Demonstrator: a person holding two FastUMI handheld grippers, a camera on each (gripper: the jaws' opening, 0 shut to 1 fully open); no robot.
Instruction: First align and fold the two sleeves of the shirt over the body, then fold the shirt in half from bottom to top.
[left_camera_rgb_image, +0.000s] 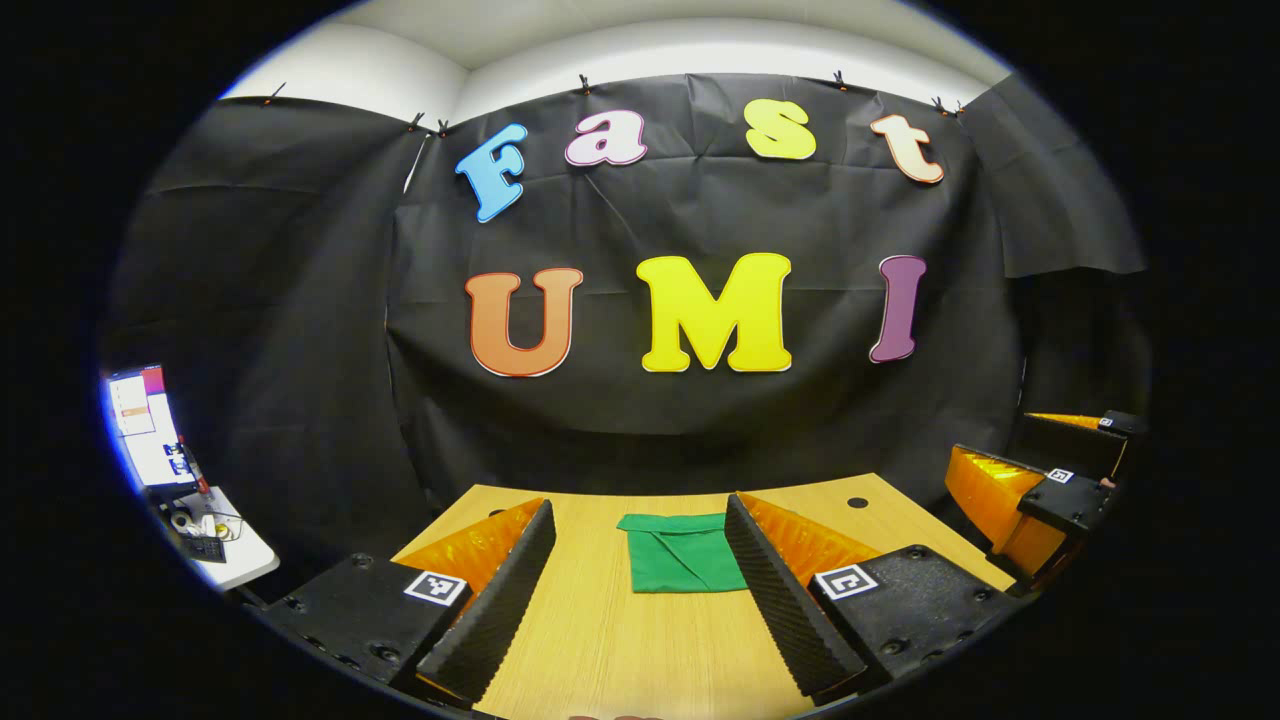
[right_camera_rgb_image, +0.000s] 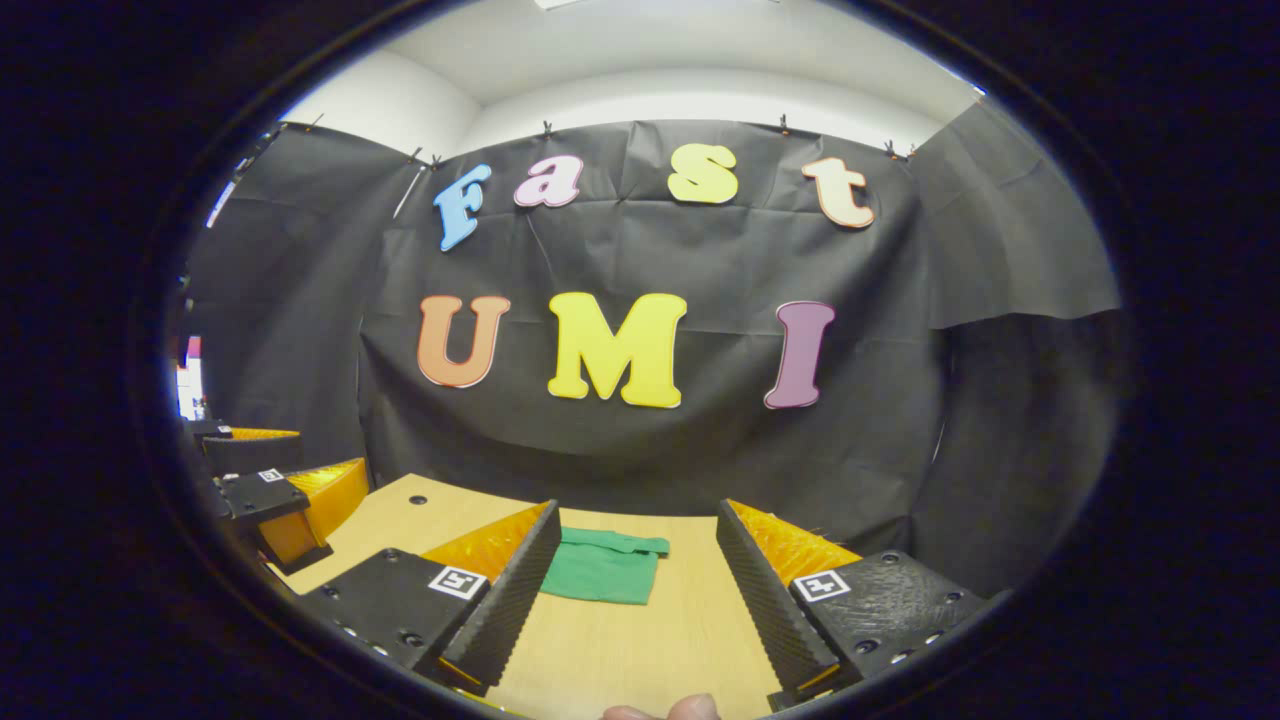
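Observation:
A green shirt (left_camera_rgb_image: 685, 555) lies as a compact folded rectangle on the wooden table (left_camera_rgb_image: 600, 640), near its far edge. My left gripper (left_camera_rgb_image: 640, 510) hovers open just short of it, with one finger on each side of the cloth and nothing held. In the right gripper view the same shirt (right_camera_rgb_image: 603, 568) sits left of centre on the table (right_camera_rgb_image: 640, 640), partly behind one finger. My right gripper (right_camera_rgb_image: 637, 510) is open and holds nothing. Each gripper also appears in the other's view: the right gripper (left_camera_rgb_image: 992, 436) at the table's right end, the left gripper (right_camera_rgb_image: 330, 450) at its left end.
A cable hole (left_camera_rgb_image: 857, 502) pierces the table near the far right corner. Beyond the table's left end stand a lit monitor (left_camera_rgb_image: 150, 430) and a small white side table (left_camera_rgb_image: 220, 540) with clutter. A person's fingertip (right_camera_rgb_image: 665, 710) peeks in at the bottom of the right gripper view.

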